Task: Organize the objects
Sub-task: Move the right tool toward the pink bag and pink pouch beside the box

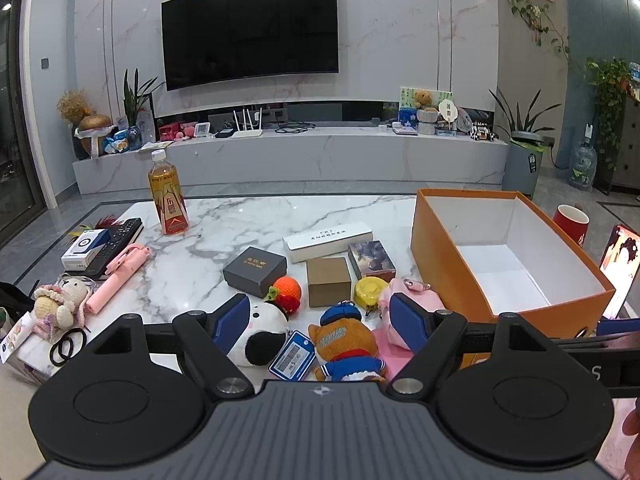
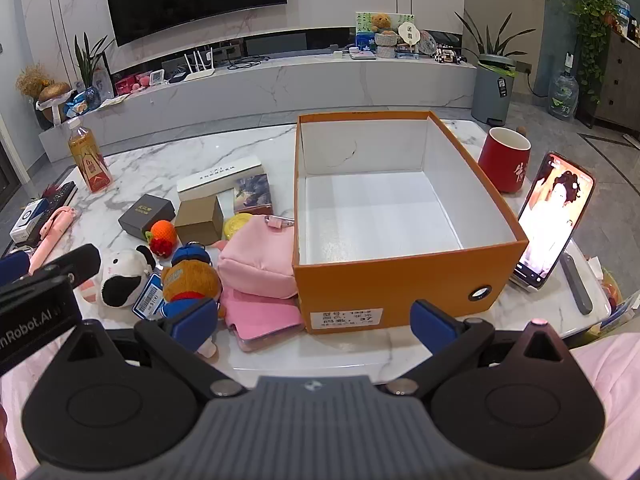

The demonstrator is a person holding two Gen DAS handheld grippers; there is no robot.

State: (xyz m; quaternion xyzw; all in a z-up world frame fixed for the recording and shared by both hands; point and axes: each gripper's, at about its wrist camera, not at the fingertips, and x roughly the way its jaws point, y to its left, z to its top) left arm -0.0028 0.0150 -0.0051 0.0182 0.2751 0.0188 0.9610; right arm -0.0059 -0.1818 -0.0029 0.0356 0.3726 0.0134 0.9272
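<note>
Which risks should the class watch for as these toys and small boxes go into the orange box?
1. The phone leans beside the orange box; nudging the box might topple it.
2. The toys are packed tight: lifting the bear could drag the cow or the tag.
3. The mug stands near the table's edge.

box point(image 2: 400, 280) — orange outside, white inside | mug point(image 2: 505, 160) — red | table point(image 2: 224, 148) — white marble, grey-veined | pouch point(image 2: 260, 260) — pink | gripper pads point(image 2: 194, 320) — blue
</note>
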